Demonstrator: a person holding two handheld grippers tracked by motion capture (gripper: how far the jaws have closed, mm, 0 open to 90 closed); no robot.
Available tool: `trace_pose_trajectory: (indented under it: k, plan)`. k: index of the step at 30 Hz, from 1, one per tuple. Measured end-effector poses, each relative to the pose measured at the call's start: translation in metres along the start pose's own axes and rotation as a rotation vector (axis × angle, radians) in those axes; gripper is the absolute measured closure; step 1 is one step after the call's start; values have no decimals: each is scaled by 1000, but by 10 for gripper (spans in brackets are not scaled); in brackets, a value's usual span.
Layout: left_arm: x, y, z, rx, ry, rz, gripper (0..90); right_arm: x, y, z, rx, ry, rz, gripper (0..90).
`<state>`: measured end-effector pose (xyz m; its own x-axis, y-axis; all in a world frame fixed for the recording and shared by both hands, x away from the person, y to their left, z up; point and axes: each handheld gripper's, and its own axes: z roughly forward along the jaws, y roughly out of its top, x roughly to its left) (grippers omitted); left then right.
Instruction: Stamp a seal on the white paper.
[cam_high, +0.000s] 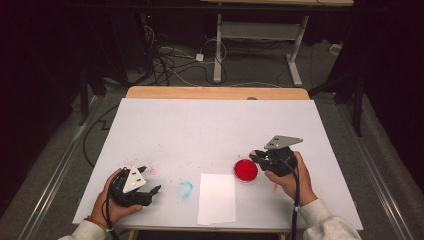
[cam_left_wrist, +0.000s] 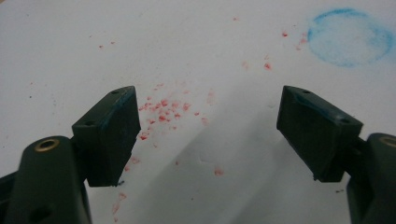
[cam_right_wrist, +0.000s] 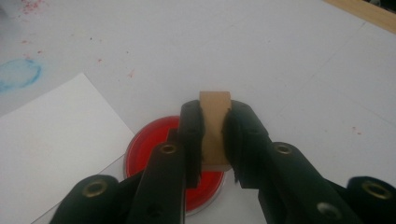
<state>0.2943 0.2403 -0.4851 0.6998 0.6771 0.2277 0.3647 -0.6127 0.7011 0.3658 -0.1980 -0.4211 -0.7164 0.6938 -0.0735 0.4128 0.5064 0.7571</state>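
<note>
My right gripper (cam_high: 256, 158) (cam_right_wrist: 214, 136) is shut on a small tan wooden block (cam_right_wrist: 215, 103), held upright over the right part of a round red ink dish (cam_high: 246, 170) (cam_right_wrist: 148, 145). Whether the block touches the ink is hidden by the jaws. A white paper sheet (cam_high: 217, 198) (cam_right_wrist: 56, 135) lies just left of the dish. My left gripper (cam_high: 152, 180) (cam_left_wrist: 210, 135) rests low at the front left of the table, jaws wide open with nothing between them, over scattered red specks (cam_left_wrist: 163, 114).
A blue ring-shaped smudge (cam_high: 184, 189) (cam_left_wrist: 350, 36) (cam_right_wrist: 17, 73) marks the white table cover (cam_high: 210, 125) between the left gripper and the paper. The table's wooden far edge (cam_high: 215, 93) shows behind. Beyond it are a desk frame (cam_high: 260, 45) and floor cables.
</note>
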Motion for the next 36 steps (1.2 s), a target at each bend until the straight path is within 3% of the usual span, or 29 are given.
trace_pose_trajectory:
  k: [17, 29, 36]
  plan:
    - [-4, 3, -2, 0, 8, 28, 205, -2, 6, -25, -74, -24, 11, 761]
    - [-5, 3, -2, 3, 8, 31, 205, 1, 10, -36, -117, -13, 11, 761]
    - [-5, 3, -1, 3, 6, 32, 205, 10, 14, -39, -129, 5, -10, 761]
